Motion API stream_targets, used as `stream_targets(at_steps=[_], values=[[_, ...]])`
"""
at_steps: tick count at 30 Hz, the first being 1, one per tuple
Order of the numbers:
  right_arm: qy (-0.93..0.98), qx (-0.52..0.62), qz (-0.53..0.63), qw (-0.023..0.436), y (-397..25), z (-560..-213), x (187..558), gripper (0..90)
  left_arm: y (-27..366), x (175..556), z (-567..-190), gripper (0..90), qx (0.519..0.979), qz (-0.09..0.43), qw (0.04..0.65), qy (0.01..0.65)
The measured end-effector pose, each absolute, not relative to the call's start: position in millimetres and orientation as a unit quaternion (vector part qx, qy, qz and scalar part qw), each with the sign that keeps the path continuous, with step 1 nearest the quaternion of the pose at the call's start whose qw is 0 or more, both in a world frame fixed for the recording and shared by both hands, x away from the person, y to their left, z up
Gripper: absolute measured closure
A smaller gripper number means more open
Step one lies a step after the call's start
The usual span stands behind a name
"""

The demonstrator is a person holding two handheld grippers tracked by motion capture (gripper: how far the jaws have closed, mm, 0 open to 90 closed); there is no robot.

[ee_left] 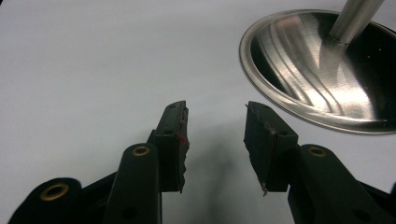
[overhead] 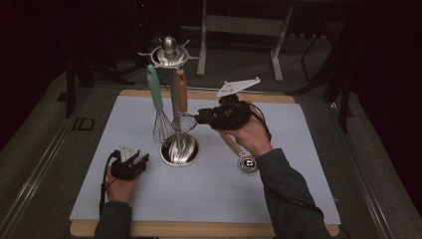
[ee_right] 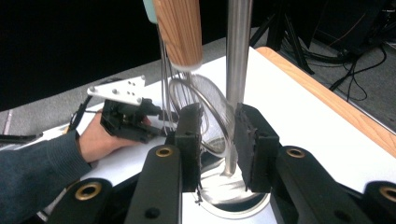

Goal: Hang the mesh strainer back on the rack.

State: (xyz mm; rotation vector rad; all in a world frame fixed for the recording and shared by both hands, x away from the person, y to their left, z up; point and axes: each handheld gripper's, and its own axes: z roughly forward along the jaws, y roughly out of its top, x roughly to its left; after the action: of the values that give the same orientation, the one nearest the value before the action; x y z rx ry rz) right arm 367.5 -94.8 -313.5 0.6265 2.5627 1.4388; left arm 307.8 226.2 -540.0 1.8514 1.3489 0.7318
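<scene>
A steel utensil stand (overhead: 172,94) rises from a round base (overhead: 191,155) on the white mat. From its top hooks hang a teal-handled whisk (overhead: 158,117) and a small wooden-handled mesh strainer (overhead: 183,121). My right gripper (overhead: 199,118) reaches in from the right at strainer height. In the right gripper view its jaws stand slightly apart (ee_right: 218,112), with the strainer's rim (ee_right: 219,109) between them and the pole (ee_right: 238,46) just behind. My left gripper (overhead: 141,157) rests open on the mat left of the base, nothing between its fingers (ee_left: 215,107); the base (ee_left: 308,70) lies ahead to its right.
A wooden-handled utensil with a round metal end (overhead: 247,162) lies on the mat under my right hand. The mat (overhead: 249,199) covers a wooden board (overhead: 278,97). Dark floor and metal frame legs (overhead: 278,59) lie beyond the far edge.
</scene>
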Motion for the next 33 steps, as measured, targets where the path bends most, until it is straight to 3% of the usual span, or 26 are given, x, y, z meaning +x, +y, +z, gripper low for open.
stream_targets(at_steps=[33], values=[[0.862,0.258,0.429,0.075,-148,-373,366,71.8,229,301,-532,61.5,0.697,0.294,0.392,0.523]])
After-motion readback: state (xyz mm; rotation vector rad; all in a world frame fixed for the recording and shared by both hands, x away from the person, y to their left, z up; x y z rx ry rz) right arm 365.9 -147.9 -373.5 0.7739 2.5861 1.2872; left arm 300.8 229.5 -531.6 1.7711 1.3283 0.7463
